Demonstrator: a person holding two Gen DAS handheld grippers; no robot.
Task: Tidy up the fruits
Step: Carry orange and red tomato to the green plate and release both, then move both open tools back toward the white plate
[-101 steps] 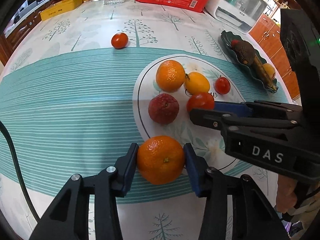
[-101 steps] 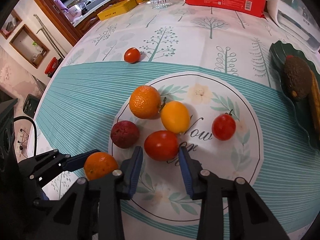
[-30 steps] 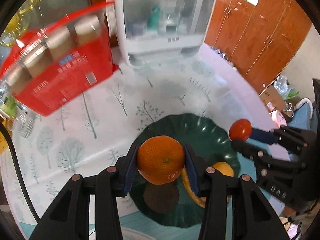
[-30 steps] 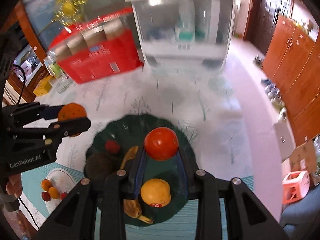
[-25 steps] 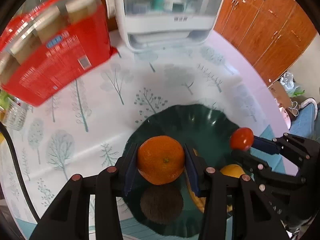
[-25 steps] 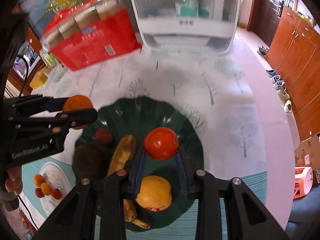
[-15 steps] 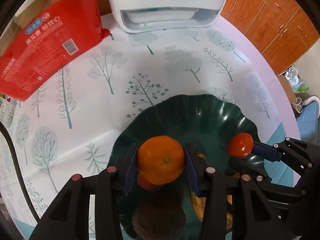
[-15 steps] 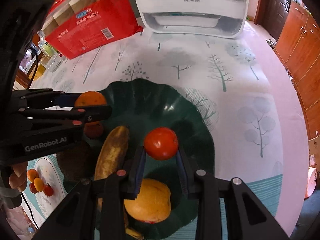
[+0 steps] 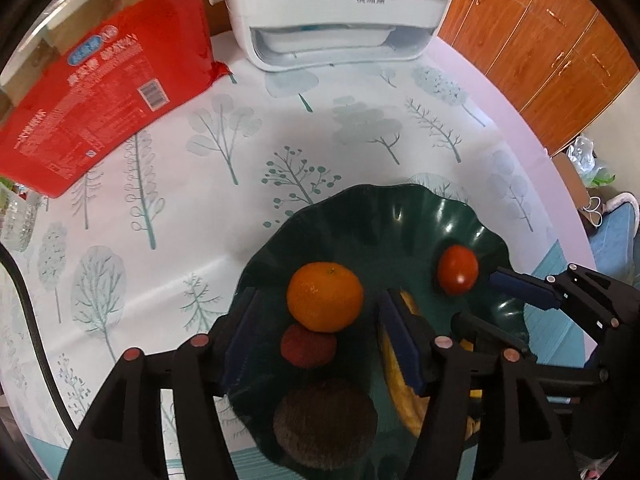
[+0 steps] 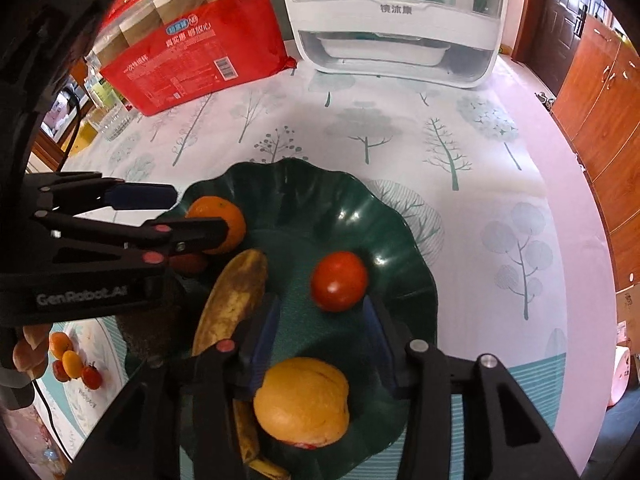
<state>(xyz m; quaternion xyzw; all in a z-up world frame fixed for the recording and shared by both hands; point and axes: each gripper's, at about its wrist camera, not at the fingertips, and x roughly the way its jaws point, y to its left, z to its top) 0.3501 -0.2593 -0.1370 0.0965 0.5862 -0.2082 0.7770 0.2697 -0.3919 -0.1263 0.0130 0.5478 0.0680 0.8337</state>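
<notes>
Left claw: our left gripper [image 9: 320,344] stands half-wide, jaws just been opening; the tangerine [image 9: 325,297] sits between the pads with a gap on each side, not gripped.
Right claw: our right gripper [image 10: 320,344] is likewise parted, jaws just been opening; the tomato [image 10: 339,286] lies just ahead of its tips, free of both pads.
Tangerine place: in the dark green scalloped plate [image 9: 384,216], resting against a small red fruit [image 9: 308,345] that lies nearer us.
Tomato place: on the same plate, toward its far right rim in the left view, well apart from the tangerine.
Key relation: both fruits lie forward of and below our claws, each straight along its own claw's fingers; round things, no long axis to mind. We judge the coming move is a straight lift clear, and neither pad should brush its fruit on the way up.
Nearer hand: left for the tangerine, right for the tomato.
Plate count: one tangerine, one tomato, one small red fruit, one brown rough fruit [image 9: 326,424], one spotted banana [image 10: 234,300], one yellow-orange fruit [image 10: 302,402].
Left behind: we see about four small fruits [image 10: 72,360] on the white placemat at the right view's lower left edge; too small to name.
Background: red package [image 10: 192,64], white appliance [image 10: 396,20], tree-print tablecloth [image 9: 224,140].
</notes>
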